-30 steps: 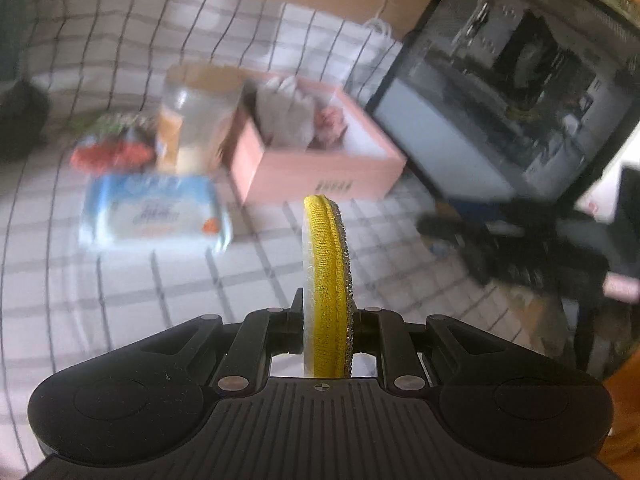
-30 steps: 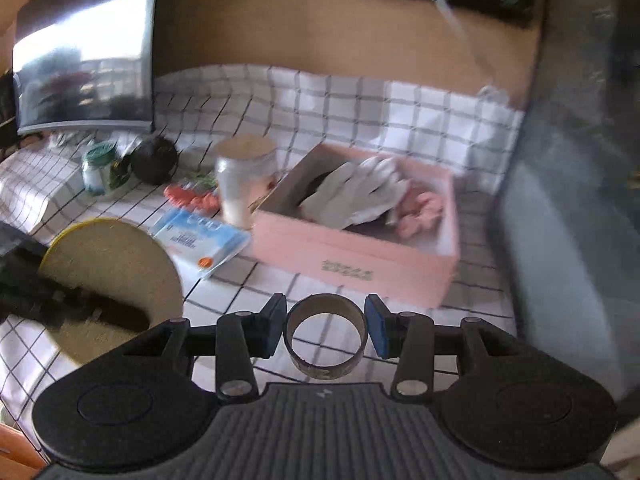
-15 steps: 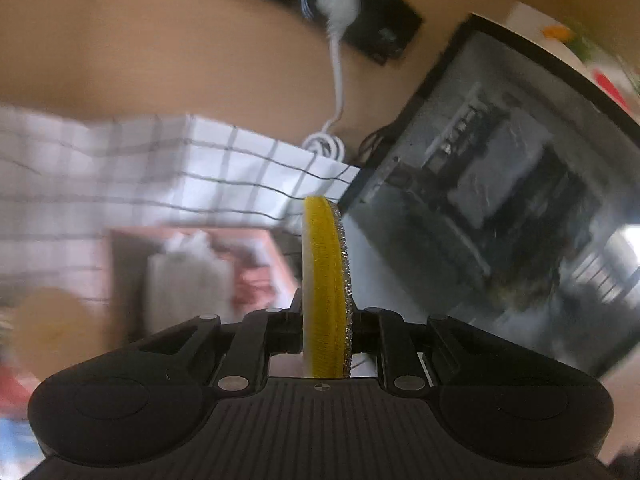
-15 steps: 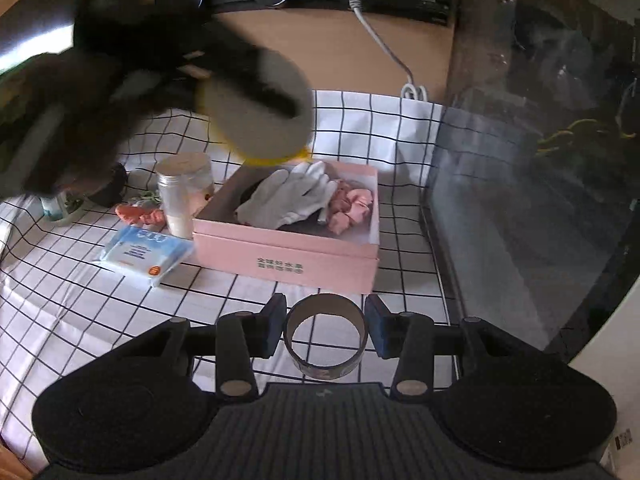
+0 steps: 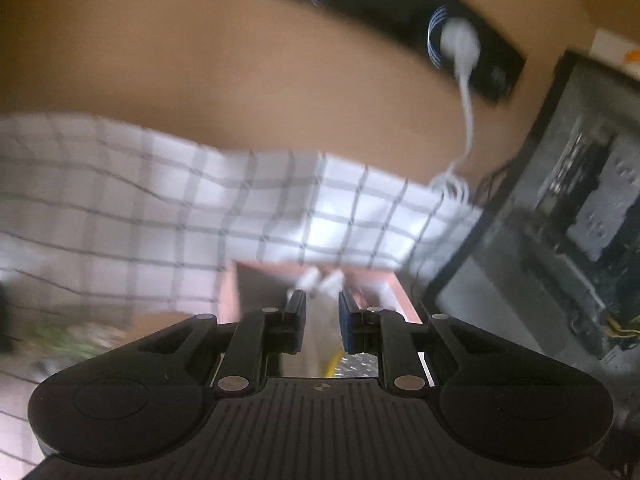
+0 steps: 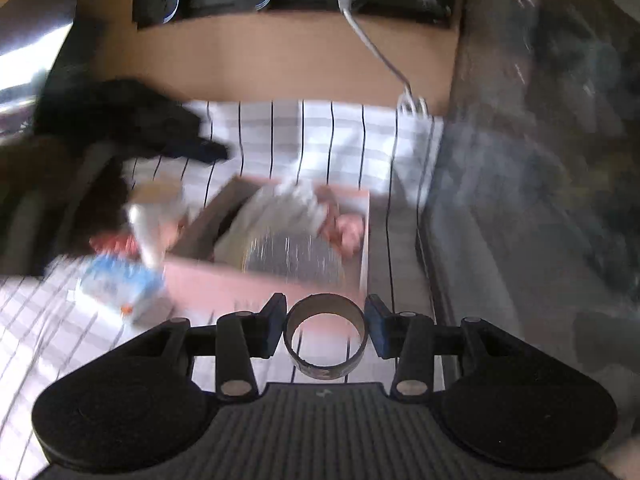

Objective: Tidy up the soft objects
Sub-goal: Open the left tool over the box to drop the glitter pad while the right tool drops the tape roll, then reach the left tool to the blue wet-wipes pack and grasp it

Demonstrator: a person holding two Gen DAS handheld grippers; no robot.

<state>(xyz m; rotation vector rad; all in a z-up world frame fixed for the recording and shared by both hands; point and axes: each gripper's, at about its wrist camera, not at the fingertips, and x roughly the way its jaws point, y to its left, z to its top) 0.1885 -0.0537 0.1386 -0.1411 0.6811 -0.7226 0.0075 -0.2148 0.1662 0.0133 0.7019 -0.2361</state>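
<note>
The step in hand looks like the drop of the round scouring pad [image 6: 292,258] into the pink box [image 6: 208,280] on the counter [image 6: 340,140]. The pad lies inside the box, silvery face up, near the front wall and partly over the white gloves [image 6: 296,192], with something pink bunched beside them at the right end. The left claw [image 5: 322,312] hangs above the box with its jaws a narrow gap apart and nothing between them; in its own view a sliver of the pad's yellow edge shows below the pads. Both views are smeared, so finer detail is lost.

The right claw [image 6: 326,324] is pinching a cardboard ring [image 6: 326,369], one pad on each side, held in front of the box's near wall.

Outside the box, at its left, stand a pale jar [image 6: 152,220], a blue and white wipes pack [image 6: 120,280] and something red behind them.

Next, I judge, the left claw should lift clear of the box and go for whatever soft thing is left outside it, probably the wipes pack. That calls for a wider spread and a flat, low approach. The ring looks stiff and may belong elsewhere
</note>
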